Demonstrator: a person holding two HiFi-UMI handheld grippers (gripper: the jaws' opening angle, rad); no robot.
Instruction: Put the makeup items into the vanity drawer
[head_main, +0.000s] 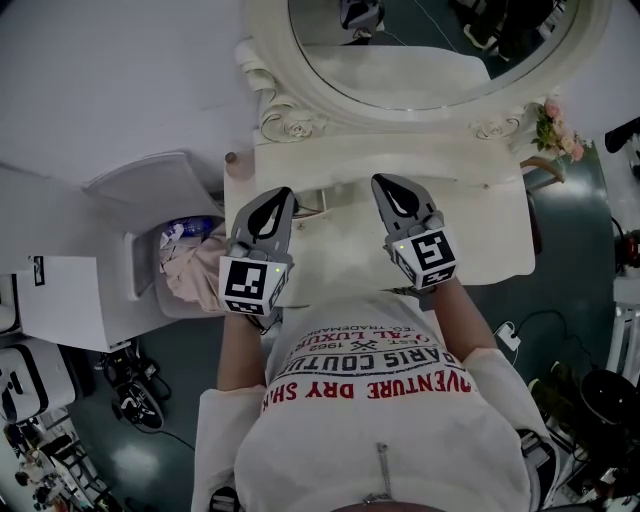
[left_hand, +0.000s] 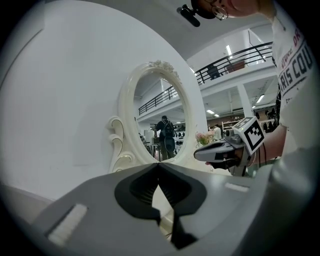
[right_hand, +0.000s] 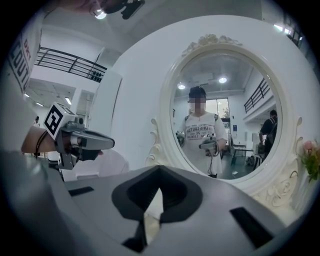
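I hold both grippers side by side, level, over the white vanity top (head_main: 490, 235), pointing at the oval mirror (head_main: 430, 50). My left gripper (head_main: 283, 194) is shut with nothing between its jaws; in its own view the tips (left_hand: 159, 165) meet. My right gripper (head_main: 384, 181) is also shut and empty, its tips (right_hand: 160, 168) together. Each gripper shows in the other's view: the right gripper (left_hand: 197, 156) and the left gripper (right_hand: 111, 144). I can make out no makeup items and no open drawer in any view.
A small brown round thing (head_main: 232, 157) sits on the vanity's left corner. Pink flowers (head_main: 556, 124) stand at its right end. Left of the vanity is a white bin (head_main: 140, 265) holding pink cloth (head_main: 195, 275). Cables lie on the dark floor (head_main: 560, 330).
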